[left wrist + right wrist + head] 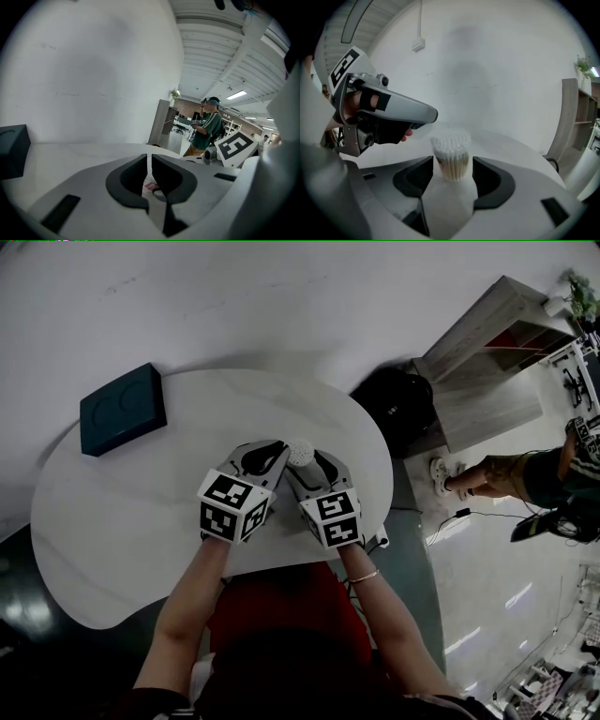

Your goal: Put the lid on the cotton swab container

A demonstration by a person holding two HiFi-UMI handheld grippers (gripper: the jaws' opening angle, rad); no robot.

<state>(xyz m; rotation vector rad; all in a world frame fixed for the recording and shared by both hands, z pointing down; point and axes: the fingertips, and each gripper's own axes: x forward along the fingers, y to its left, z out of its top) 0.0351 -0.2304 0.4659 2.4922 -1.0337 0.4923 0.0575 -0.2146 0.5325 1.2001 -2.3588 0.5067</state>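
- Right gripper [453,177] clamps the round clear cotton swab container [451,159], its white swab tips uncovered, near the white oval table's [122,521] right edge.
- Left gripper [150,168], just beside it, pinches a thin clear plastic lid [150,186].
- Dark teal box [122,409] sits at the far left edge.
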